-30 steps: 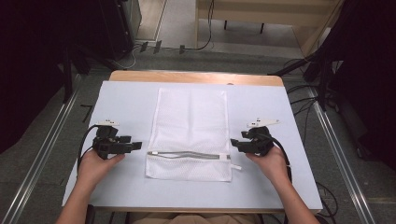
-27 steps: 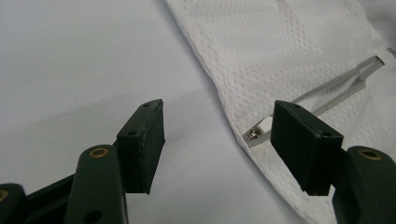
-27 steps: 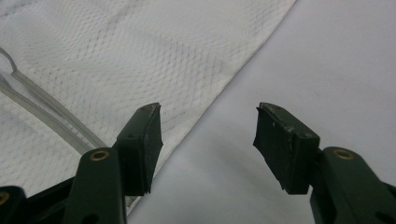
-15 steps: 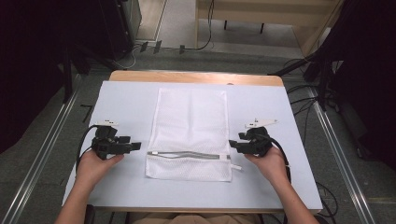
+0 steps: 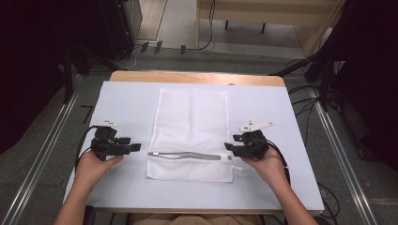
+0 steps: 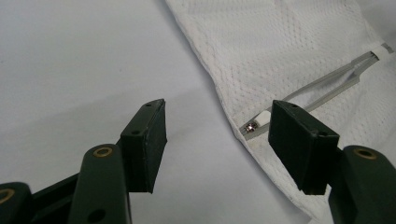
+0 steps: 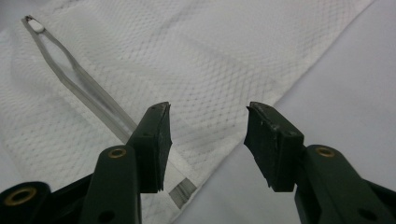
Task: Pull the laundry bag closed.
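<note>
While the white mesh bag [image 5: 192,133] lies flat in the middle of the tabletop [image 5: 281,187], the high view shows one gripper at each side of it. The bag's short end is near the front edge, and its grey zipper [image 5: 185,155] runs across it there. The left gripper [image 5: 133,147] sits toward the left edge, a little apart from the bag, held in the left hand [image 5: 94,164]. The right gripper [image 5: 228,147] sits right at the bag's right side, by the end of the zipper, held in the right hand [image 5: 265,164].

From the left gripper view, the left gripper [image 6: 217,140] has its jaws wide apart with nothing between them but the bare tabletop. The bag's edge and the zipper's small white pull [image 6: 261,117] lie just past the jaw on the right of the picture.

From the right gripper view, the right gripper [image 7: 208,140] has its jaws partly apart; they have just been closing. The bag's edge lies below the gap, but the pads do not press on it. The grey zipper runs away past the jaw on the left of the picture.
</note>
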### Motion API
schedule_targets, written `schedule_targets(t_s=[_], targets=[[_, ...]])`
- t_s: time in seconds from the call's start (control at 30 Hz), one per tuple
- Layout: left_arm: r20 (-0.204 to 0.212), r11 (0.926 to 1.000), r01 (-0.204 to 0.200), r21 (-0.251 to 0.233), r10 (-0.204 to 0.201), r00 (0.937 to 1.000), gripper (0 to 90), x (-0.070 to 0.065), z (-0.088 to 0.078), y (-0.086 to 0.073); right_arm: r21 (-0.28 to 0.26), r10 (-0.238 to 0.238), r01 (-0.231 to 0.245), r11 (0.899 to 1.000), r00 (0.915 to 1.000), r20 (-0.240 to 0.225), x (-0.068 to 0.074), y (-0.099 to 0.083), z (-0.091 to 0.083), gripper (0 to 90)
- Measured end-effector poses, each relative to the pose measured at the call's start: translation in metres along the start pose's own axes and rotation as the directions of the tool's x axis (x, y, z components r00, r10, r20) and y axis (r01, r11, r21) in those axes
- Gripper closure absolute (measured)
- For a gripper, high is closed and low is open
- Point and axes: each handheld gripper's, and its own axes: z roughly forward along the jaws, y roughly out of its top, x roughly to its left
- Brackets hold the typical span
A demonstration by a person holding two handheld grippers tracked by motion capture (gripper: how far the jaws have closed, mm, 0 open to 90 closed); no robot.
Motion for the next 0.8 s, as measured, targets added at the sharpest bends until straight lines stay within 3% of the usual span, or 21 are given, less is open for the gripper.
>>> schedule_targets(t_s=[0.1,0.13,0.27,0.63,0.8], targets=[[0.002,1.0000,-0.002,-0.002,0.002,1.0000,37.7,0.000,0.000,0.000,-0.005,0.006,-0.006,1.000,0.9999,-0.009,0.003,0.002,-0.001,50.3],[0.002,1.0000,-0.003,-0.002,0.003,1.0000,37.7,0.000,0.000,0.000,0.003,0.028,-0.028,1.000,0.9992,-0.030,0.005,0.005,-0.002,51.8],[0.002,1.0000,-0.006,-0.002,0.006,1.0000,37.7,0.000,0.000,0.000,-0.005,0.035,-0.035,0.999,0.9966,-0.074,0.010,0.009,-0.001,53.4],[-0.006,0.9999,0.000,-0.015,0.000,1.0000,37.8,0.000,-0.003,0.000,0.007,0.005,-0.004,1.000,0.9971,-0.076,0.022,0.014,0.002,48.2],[-0.004,1.0000,-0.004,-0.004,0.004,1.0000,37.6,0.001,-0.003,0.000,0.000,-0.023,0.023,1.000,0.9948,-0.099,0.030,0.028,0.003,49.4]])
